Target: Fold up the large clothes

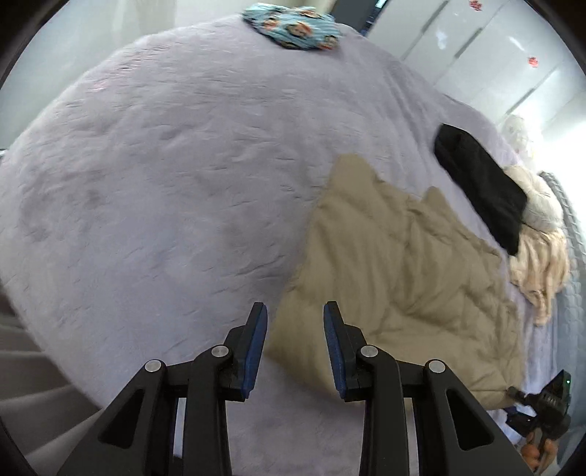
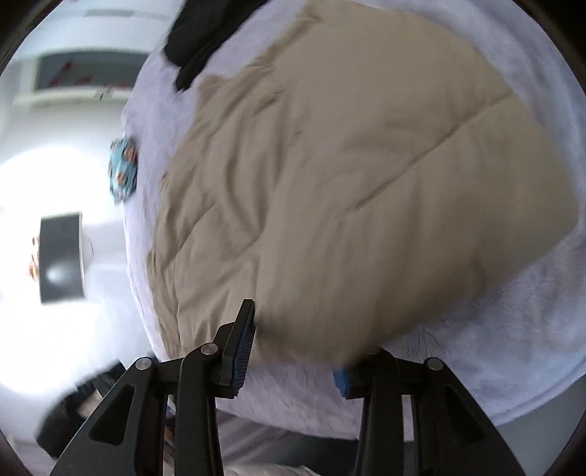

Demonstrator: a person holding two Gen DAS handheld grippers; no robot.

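A large beige garment point(image 1: 399, 285) lies rumpled on a lilac plush bed cover point(image 1: 164, 183); it fills most of the right wrist view point(image 2: 348, 183). My left gripper point(image 1: 295, 329) is open and empty, hovering at the garment's near left edge. My right gripper point(image 2: 293, 348) is open, with the garment's near edge lying over its right finger and between the jaws. The right gripper also shows in the left wrist view point(image 1: 545, 410) at the garment's far right corner.
A black garment point(image 1: 479, 186) and a cream fluffy pile point(image 1: 538, 249) lie at the bed's right side. A blue patterned cloth point(image 1: 293, 27) sits at the far edge. White cabinets point(image 1: 494, 55) stand behind.
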